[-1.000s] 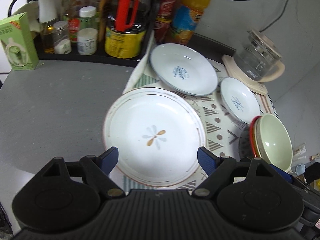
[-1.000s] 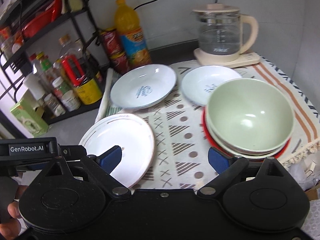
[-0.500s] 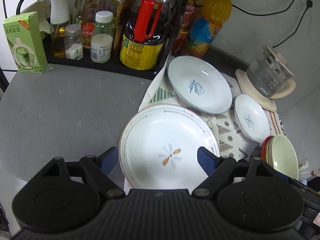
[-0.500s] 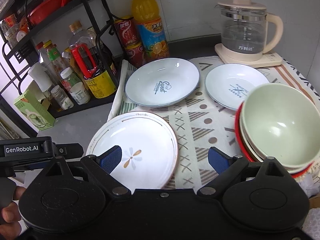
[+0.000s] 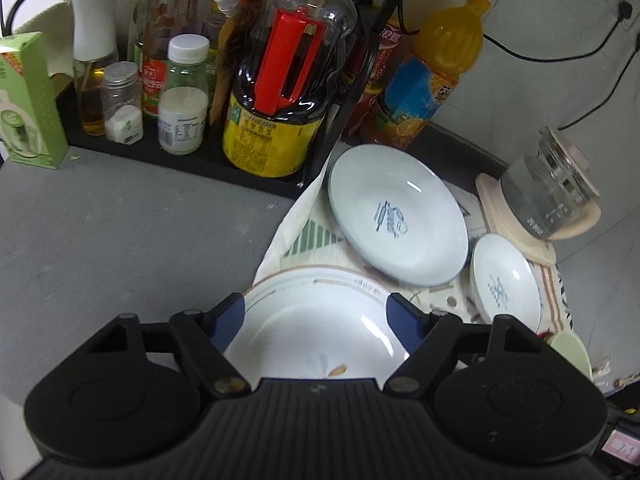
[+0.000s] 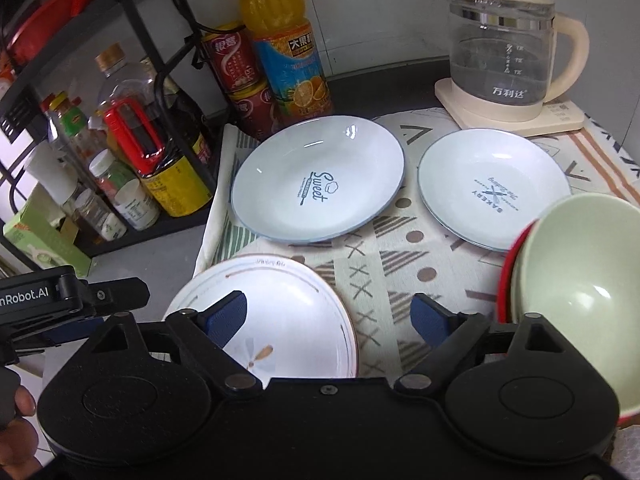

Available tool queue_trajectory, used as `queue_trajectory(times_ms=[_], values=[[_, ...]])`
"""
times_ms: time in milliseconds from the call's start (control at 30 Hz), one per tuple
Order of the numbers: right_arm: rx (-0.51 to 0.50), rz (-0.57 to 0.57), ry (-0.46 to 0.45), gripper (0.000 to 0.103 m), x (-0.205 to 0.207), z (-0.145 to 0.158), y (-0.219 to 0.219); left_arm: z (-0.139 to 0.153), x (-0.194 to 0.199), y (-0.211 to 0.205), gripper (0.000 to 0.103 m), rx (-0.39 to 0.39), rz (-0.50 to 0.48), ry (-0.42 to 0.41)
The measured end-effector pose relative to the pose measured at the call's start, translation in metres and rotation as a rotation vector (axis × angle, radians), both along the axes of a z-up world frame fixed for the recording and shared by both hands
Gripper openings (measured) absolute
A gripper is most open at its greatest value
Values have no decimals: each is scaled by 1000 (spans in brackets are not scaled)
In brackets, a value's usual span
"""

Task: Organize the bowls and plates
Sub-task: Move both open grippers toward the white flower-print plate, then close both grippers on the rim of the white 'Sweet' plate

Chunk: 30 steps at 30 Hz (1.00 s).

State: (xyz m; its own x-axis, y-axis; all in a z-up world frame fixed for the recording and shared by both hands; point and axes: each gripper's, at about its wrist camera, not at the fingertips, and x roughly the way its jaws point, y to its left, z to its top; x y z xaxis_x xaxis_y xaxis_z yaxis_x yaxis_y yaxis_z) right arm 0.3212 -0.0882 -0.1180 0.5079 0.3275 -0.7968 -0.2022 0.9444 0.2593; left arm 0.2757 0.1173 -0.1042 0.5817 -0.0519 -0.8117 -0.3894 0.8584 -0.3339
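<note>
Both tongs are hovering over the same spot on the desk [image 5: 120, 240], jaws apart and closing, nothing pinched in either one.

In the left wrist view, the left tongs [image 5: 316, 316] sit at the bottom centre with the flower plate [image 5: 320, 312] showing between the blue pads (the pads don't look like they're pressing on it). That plate lies on the patterned cloth [image 5: 316, 236]. Up and to the right of it is the "Sweet" plate [image 5: 396, 216], and right of that, lower in the frame, the small plate [image 5: 504, 280]. A sliver of the green bowl [image 5: 568, 348] peeks out at the right edge.

In the right wrist view, the right tongs [image 6: 332, 314] frame the right rim of the flower plate [image 6: 288, 292] plus a strip of the patterned cloth [image 6: 376, 264]; the left pad is over the plate, the right pad over bare cloth. The "Sweet" plate [image 6: 320, 176] is centre frame, the small plate [image 6: 492, 188] (reads "Bakery") just right of it, apart. The green bowl [image 6: 580, 288] is at the right edge, nested in a red bowl [image 6: 505, 280]. The left tongs' body [image 6: 60, 300] pokes in at lower left.

Background stuff: the kettle [image 6: 504, 52] in the upper right, the orange juice bottle [image 6: 284, 52] at top centre, and the rack of condiment bottles [image 6: 132, 148] on the left.
</note>
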Motion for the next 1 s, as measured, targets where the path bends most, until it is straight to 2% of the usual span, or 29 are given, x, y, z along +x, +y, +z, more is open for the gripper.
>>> queue_trajectory(times_ms=[67, 200, 367, 500, 833, 1000], values=[[12, -5, 20, 72, 10, -5, 1, -4, 11, 1, 66, -15, 6, -2], [35, -35, 48, 65, 34, -16, 1, -14, 33, 1, 58, -42, 16, -6], [57, -88, 98, 50, 66, -30, -4, -29, 61, 0, 50, -75, 24, 3], [67, -116, 124, 49, 84, -40, -6, -40, 79, 1, 49, -91, 39, 12], [67, -170, 181, 47, 114, -67, -5, -69, 114, 1, 38, -112, 60, 56], [74, -180, 199, 34, 127, -81, -4, -79, 126, 1, 29, -122, 64, 79]])
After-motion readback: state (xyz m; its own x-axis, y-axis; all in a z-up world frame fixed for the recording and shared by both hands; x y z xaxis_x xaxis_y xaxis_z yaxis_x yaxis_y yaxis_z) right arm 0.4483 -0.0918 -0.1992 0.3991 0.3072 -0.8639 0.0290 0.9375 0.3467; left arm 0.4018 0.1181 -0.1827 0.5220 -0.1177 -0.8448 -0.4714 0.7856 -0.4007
